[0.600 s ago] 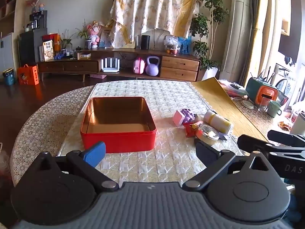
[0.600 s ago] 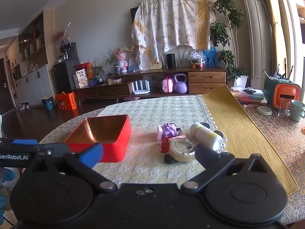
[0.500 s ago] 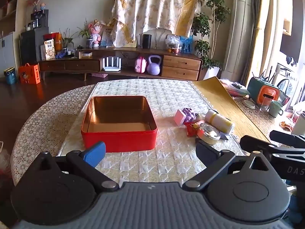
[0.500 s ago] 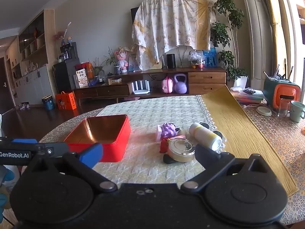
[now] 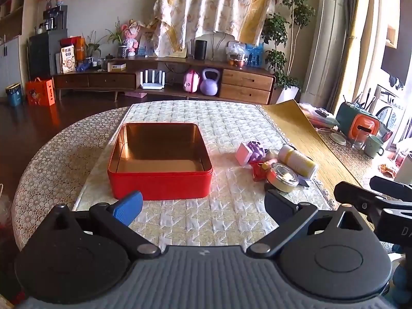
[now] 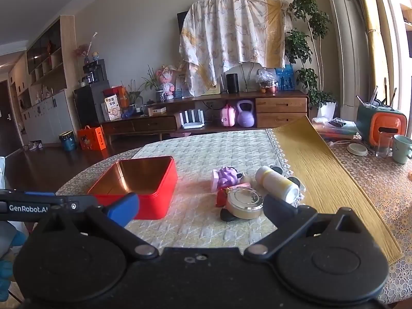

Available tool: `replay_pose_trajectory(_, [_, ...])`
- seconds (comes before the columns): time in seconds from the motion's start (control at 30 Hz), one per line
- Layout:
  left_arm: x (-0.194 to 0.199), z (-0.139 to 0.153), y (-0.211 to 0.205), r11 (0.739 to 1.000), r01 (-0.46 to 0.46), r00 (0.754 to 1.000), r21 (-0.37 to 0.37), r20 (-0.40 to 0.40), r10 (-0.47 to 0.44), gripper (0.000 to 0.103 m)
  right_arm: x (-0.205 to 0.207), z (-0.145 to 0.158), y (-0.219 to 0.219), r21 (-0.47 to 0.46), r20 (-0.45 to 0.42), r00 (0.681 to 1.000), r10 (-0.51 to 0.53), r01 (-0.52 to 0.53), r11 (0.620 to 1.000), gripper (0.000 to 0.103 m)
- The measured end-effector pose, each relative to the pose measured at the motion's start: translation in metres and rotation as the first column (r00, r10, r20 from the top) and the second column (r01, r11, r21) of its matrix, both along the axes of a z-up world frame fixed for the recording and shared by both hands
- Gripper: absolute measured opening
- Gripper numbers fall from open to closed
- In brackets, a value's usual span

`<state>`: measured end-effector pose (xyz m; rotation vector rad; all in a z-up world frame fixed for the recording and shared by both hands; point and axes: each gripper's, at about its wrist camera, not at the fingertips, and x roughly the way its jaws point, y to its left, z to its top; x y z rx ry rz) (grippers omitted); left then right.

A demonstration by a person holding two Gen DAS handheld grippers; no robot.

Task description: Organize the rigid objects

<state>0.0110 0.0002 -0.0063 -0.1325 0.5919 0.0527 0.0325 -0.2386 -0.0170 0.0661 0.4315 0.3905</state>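
Objects for sorting lie in 1 cluster on the quilted cloth, right of the empty red tin (image 5: 159, 164): a round tin (image 6: 244, 202), a cream bottle (image 6: 276, 184) on its side, and a pink-purple toy (image 6: 224, 177). Left gripper (image 5: 203, 206) and right gripper (image 6: 200, 209) both gape wide, nothing between them. Round tin looks stiff, light and smooth-sided; likely best pinched across its rim. Bottle may roll.

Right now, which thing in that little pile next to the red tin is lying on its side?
The white cylindrical bottle: it lies flat at the pile's right edge. The round metal-lidded tin sits lid-up beside it.
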Motion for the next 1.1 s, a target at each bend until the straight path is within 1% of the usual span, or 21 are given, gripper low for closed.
replay_pose_trajectory(0.03, [0.0, 0.0, 0.0, 1.0, -0.001, 1.0, 0.002, 0.0, 0.001, 0.101, 0.002, -0.001, 0.005, -0.005, -0.002, 1.0, -0.001, 0.001, 1.0, 0.103])
replay_pose_trajectory(0.33, [0.001, 0.001, -0.002, 1.0, 0.006, 1.0, 0.008, 0.003, -0.006, 0.101, 0.001, 0.0, 0.005, -0.005, 0.0, 1.0, 0.004, -0.004, 1.0, 0.103])
replay_pose_trajectory(0.5, [0.004, -0.001, 0.0, 1.0, -0.004, 0.999, -0.013, -0.034, 0.004, 0.101, 0.003, 0.0, 0.004, -0.002, 0.002, 1.0, 0.002, -0.002, 1.0, 0.103])
replay_pose_trajectory(0.67, [-0.001, 0.001, -0.002, 1.0, 0.012, 1.0, -0.012, -0.011, -0.012, 0.101, 0.003, -0.001, 0.003, 0.0, 0.002, 1.0, 0.002, -0.002, 1.0, 0.103])
replay_pose_trajectory(1.1, [-0.007, 0.004, -0.008, 0.999, 0.051, 0.999, 0.0, 0.004, -0.051, 0.101, 0.002, -0.003, 0.004, 0.001, -0.004, 1.0, -0.005, 0.005, 1.0, 0.103])
